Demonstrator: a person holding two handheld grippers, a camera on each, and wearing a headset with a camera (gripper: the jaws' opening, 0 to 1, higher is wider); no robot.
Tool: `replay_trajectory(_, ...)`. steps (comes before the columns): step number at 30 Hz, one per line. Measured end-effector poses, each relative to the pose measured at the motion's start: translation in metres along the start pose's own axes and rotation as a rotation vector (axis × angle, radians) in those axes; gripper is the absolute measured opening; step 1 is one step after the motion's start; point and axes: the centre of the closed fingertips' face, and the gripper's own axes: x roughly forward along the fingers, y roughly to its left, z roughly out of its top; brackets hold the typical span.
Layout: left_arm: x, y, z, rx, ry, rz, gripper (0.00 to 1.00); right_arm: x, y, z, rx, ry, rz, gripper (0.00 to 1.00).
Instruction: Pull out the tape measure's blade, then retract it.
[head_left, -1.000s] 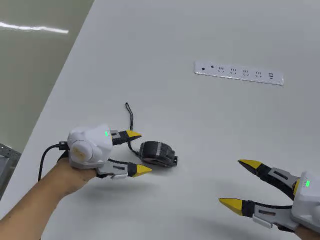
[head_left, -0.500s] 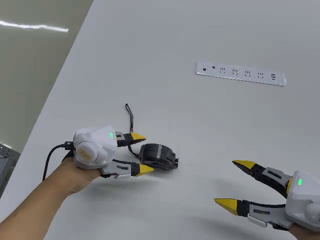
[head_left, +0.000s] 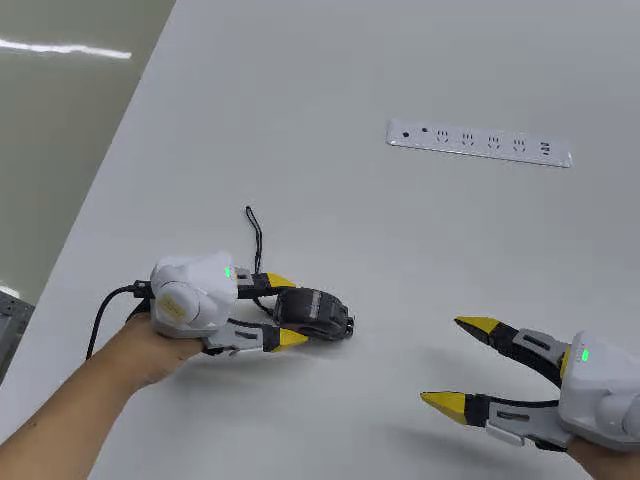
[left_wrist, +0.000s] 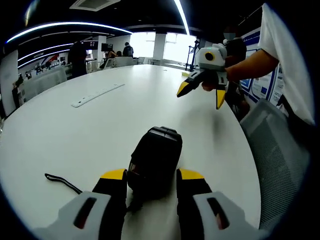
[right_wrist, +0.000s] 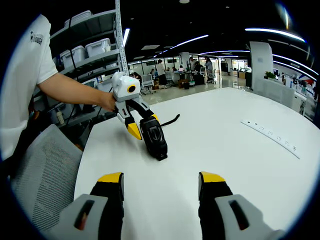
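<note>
The tape measure (head_left: 315, 312) lies on the white tabletop (head_left: 350, 80), left of centre and low in the head view. Its case is chunky and black with a grey band, and a thin dark strap (head_left: 255, 235) trails from it toward the upper left. The left hand-held gripper (head_left: 290, 310) has its yellow-tipped jaws clamped on either side of the case. In the left gripper view the case fills the gap between them. The right hand-held gripper (head_left: 452, 360) hovers at the lower right, jaws spread wide, holding nothing. A white power strip (head_left: 478, 144) lies at the upper right.
</note>
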Motion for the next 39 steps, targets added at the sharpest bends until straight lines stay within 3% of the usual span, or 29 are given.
replay_trajectory(19, 0.002, 0.001, -0.001, 0.006, -0.005, -0.005, 0.32, 0.008, -0.004, 0.001, 0.01, -0.007, 0.007, 0.59)
replay_trajectory(39, 0.002, 0.002, -0.001, 0.0, -0.008, 0.004, 0.32, 0.051, -0.002, 0.005, -0.045, -0.007, 0.106, 0.51)
